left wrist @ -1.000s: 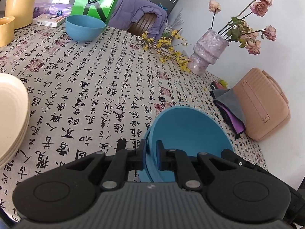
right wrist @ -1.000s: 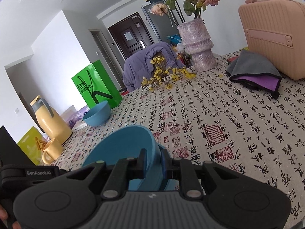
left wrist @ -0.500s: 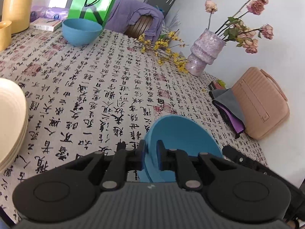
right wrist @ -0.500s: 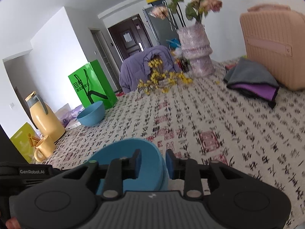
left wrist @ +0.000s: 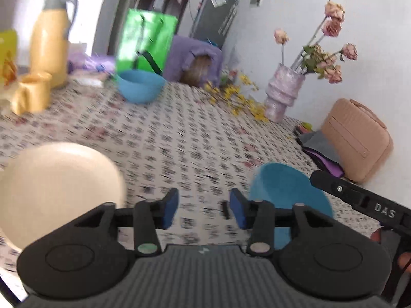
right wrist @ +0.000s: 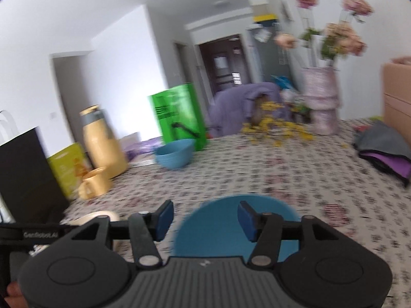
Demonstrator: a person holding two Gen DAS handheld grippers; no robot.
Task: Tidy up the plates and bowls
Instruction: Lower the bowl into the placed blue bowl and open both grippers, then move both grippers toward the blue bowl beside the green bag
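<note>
At the bottom centre of the left wrist view, the left gripper (left wrist: 203,205) has its blue-padded jaws spread wide with nothing between them, above the worktop (left wrist: 179,133) covered in a cloth printed with dark characters. The near round blue plastic bowl (left wrist: 287,195) sits on that cloth at lower right, empty, just beside the right-hand finger. A stack of cream round plates (left wrist: 59,187) fills the lower left. In the upper left stand a second blue bowl (left wrist: 140,86), its inside hidden, a yellow mug (left wrist: 33,93) and a tall yellow thermos jug (left wrist: 50,41). A ribbed pinkish vase (left wrist: 281,95) at upper right holds dried pink roses. In the right wrist view, the right gripper (right wrist: 204,217) is likewise spread apart and empty, hovering over the near blue bowl at bottom centre.
</note>
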